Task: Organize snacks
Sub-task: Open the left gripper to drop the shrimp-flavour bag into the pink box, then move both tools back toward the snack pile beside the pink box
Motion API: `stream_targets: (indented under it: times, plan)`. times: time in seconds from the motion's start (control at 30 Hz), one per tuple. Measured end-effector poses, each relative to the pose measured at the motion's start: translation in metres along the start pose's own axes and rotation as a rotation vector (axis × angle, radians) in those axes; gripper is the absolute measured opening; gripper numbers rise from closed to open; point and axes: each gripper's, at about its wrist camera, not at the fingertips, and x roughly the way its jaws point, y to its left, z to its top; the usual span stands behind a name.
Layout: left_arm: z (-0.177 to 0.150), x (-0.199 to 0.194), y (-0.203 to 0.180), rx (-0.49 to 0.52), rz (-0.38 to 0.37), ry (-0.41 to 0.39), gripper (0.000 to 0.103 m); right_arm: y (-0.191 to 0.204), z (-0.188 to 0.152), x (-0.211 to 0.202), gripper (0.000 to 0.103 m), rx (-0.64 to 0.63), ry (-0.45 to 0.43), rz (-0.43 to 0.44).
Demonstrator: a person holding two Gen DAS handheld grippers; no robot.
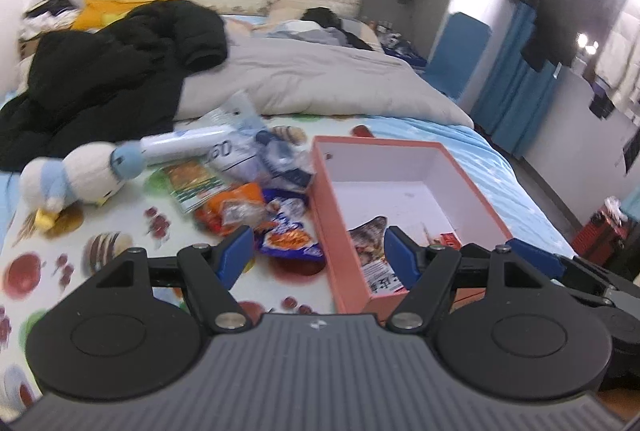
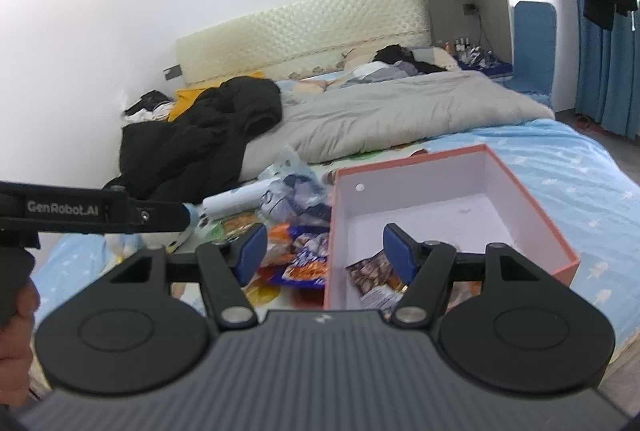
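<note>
A salmon-pink open box (image 1: 320, 199) with a white inside lies on the bed. A brown snack packet (image 1: 370, 235) lies in its near corner. Left of the box is a loose pile of snacks: a purple packet (image 1: 290, 235), an orange packet (image 1: 232, 207), a green packet (image 1: 192, 183) and white-blue bags (image 1: 256, 147). My left gripper (image 1: 320, 251) hangs open over the box's left wall, nothing between its blue pads. My right gripper (image 2: 326, 251) is open too, above the same wall of the box (image 2: 534, 205), with the brown packet (image 2: 372, 273) beside its right pad.
A plush duck (image 1: 76, 179) and a white tube (image 1: 188, 145) lie left of the pile. Behind are a black jacket (image 1: 120, 71), a grey duvet (image 1: 320, 79) and a person lying at the headboard. Blue curtains (image 1: 516, 87) and a red case (image 1: 600, 235) stand to the right.
</note>
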Motion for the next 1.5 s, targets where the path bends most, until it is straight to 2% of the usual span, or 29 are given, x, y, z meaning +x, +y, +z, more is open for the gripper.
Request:
stream_targets:
  times: [0.27, 0.43, 0.6, 0.93, 1.13, 1.3, 1.5]
  plan:
    - [-0.039, -0.010, 0.035, -0.090, 0.054, 0.002, 0.076, 0.022, -0.025, 0.001, 0.067, -0.045, 0.014, 0.053]
    - [-0.060, -0.006, 0.056, -0.142, 0.055, 0.015, 0.076, 0.038, -0.041, 0.004, 0.067, -0.087, 0.033, 0.085]
    - [-0.079, -0.006, 0.079, -0.193, 0.046, 0.033, 0.076, 0.056, -0.063, 0.009, 0.067, -0.150, 0.070, 0.075]
    - [-0.090, 0.006, 0.104, -0.248, 0.045, 0.065, 0.076, 0.078, -0.087, 0.021, 0.066, -0.198, 0.117, 0.065]
    - [-0.087, 0.045, 0.118, -0.286, 0.043, 0.083, 0.076, 0.082, -0.098, 0.049, 0.063, -0.279, 0.149, 0.078]
    - [-0.075, 0.094, 0.130, -0.293, 0.027, 0.090, 0.076, 0.083, -0.099, 0.085, 0.063, -0.353, 0.154, 0.084]
    - [-0.058, 0.165, 0.155, -0.333, -0.037, 0.129, 0.075, 0.089, -0.106, 0.137, 0.063, -0.426, 0.189, 0.111]
